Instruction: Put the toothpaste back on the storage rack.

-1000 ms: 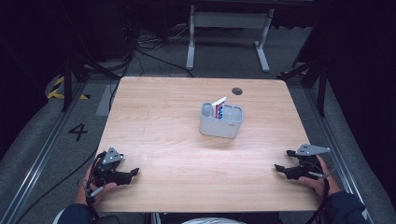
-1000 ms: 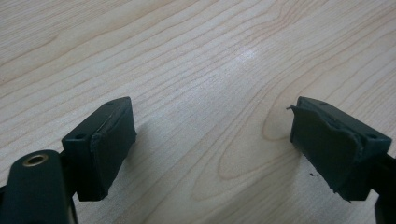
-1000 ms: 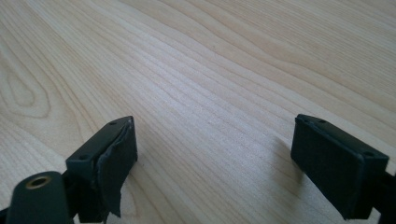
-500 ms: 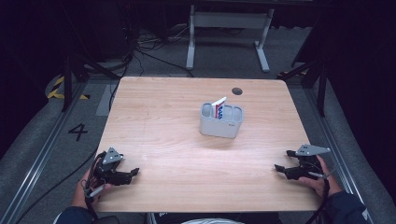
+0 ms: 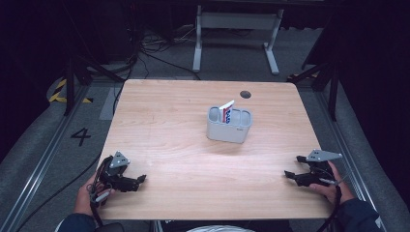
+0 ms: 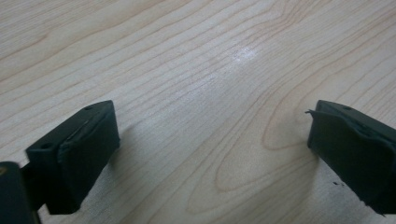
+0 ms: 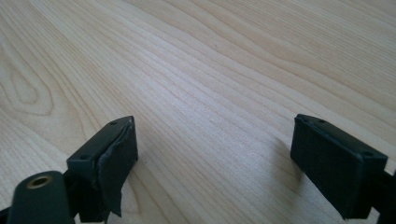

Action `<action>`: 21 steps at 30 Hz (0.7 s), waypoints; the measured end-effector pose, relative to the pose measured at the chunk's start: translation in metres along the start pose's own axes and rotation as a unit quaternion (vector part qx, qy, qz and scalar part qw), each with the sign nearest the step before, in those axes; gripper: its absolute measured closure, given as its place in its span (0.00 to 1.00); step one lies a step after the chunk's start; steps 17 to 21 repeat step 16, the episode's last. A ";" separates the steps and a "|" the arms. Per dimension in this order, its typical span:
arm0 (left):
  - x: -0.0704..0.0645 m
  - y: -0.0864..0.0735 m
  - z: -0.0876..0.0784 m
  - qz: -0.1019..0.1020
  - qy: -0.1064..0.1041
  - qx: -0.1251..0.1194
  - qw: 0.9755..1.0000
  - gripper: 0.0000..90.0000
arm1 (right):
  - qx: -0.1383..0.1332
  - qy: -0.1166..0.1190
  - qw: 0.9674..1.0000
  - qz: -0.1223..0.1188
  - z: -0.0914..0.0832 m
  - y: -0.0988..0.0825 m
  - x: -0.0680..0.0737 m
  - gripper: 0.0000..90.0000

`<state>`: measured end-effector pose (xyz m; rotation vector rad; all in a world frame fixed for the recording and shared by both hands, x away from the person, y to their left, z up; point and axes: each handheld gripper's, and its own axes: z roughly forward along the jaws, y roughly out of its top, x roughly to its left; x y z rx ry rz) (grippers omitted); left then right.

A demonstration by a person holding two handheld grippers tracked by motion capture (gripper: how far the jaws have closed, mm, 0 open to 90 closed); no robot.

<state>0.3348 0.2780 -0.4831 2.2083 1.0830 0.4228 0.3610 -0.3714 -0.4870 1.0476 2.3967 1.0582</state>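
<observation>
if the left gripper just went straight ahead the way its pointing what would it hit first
Probably nothing: the left gripper points right, low over bare table, with the grey holder off its line. Farther along sits the right gripper.

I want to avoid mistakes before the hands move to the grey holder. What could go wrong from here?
1. The holder stands loose in the middle of the table; a push from one gripper could slide or tip it.
2. The card leans out of one compartment, so a jaw could knock it before gripping.
3. The left gripper and right gripper, both open, may meet if they reach in together.
</observation>
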 end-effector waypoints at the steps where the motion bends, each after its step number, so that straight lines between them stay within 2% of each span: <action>1: -0.001 0.000 0.001 -0.008 -0.004 0.002 1.000 0.00 | 0.000 0.000 1.000 0.000 0.000 0.000 0.000 0.17; 21: -0.001 0.001 0.001 -0.007 -0.003 0.003 1.000 0.00 | 0.000 0.001 1.000 -0.002 0.000 0.000 0.000 0.17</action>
